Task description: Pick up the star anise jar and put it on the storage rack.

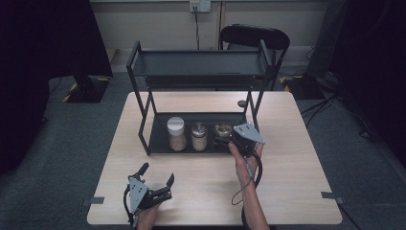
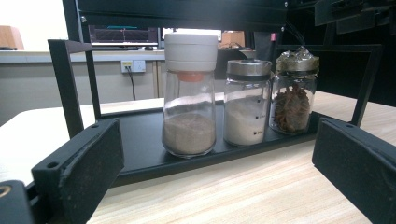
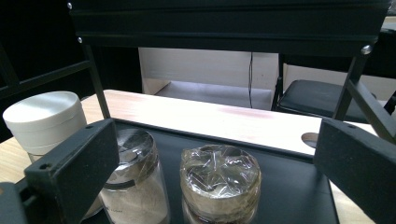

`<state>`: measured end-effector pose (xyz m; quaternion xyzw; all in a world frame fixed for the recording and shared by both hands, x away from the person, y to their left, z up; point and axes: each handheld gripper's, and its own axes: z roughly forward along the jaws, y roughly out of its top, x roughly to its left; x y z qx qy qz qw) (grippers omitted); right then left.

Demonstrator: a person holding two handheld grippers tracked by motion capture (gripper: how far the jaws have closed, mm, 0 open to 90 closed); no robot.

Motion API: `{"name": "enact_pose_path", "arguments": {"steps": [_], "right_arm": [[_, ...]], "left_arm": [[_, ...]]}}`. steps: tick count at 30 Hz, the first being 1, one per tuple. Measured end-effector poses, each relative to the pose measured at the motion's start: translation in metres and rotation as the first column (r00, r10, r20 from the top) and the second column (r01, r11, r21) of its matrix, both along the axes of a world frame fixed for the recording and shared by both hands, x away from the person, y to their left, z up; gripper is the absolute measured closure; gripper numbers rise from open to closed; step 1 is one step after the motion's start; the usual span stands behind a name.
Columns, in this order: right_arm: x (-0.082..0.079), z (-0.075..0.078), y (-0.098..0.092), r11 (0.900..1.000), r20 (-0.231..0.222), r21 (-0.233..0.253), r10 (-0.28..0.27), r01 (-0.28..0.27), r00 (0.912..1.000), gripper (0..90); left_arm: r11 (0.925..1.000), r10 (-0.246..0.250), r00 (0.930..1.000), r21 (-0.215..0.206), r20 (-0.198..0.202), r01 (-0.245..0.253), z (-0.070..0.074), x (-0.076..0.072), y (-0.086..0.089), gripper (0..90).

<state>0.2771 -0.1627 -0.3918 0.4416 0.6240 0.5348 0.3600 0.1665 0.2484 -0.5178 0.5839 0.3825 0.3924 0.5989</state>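
Observation:
Three glass jars stand in a row on the lower tray (image 1: 160, 139) of a black two-tier rack. At the left is a white-capped jar (image 1: 176, 133) (image 2: 189, 93) (image 3: 44, 119) of tan powder. In the middle is a silver-lidded jar (image 1: 198, 136) (image 2: 247, 102) (image 3: 133, 179) of pale powder. At the right is a jar with a crinkled film lid (image 1: 222, 131) (image 2: 294, 91) (image 3: 219, 184) holding brown star-shaped spice. My right gripper (image 1: 238, 139) (image 3: 215, 172) is open, just above and in front of the film-lidded jar. My left gripper (image 1: 157, 174) (image 2: 217, 172) is open near the table's front left, pointing at the jars.
The rack's upper shelf (image 1: 198, 64) overhangs the jars, with slanted side struts (image 1: 256, 103) beside them. A black chair (image 1: 253, 37) stands behind the table. A small round hole (image 1: 242, 103) (image 3: 309, 139) is in the tabletop behind the rack. Bare wooden table (image 1: 201, 187) lies between the grippers.

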Motion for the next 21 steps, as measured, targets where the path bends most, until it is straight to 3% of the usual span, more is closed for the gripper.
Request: {"name": "enact_pose_path", "arguments": {"steps": [10,13,21], "right_arm": [[-0.015,-0.002,-0.003,1.0,0.023,-0.027,-0.012,0.012,0.9997,0.0],[-0.016,-0.006,-0.01,1.0,0.015,0.002,-0.003,0.003,0.9999,0.0],[-0.026,-0.009,-0.016,1.0,0.027,-0.007,-0.01,0.01,0.9996,0.0]], "left_arm": [[1.0,0.0,1.0,0.001,0.0,0.0,0.0,0.0,0.0,1.3],[1.0,-0.002,1.0,0.0,0.0,0.002,0.0,0.0,0.0,1.3],[1.0,-0.002,1.0,0.0,0.0,0.002,0.0,0.0,0.0,1.3]]}}
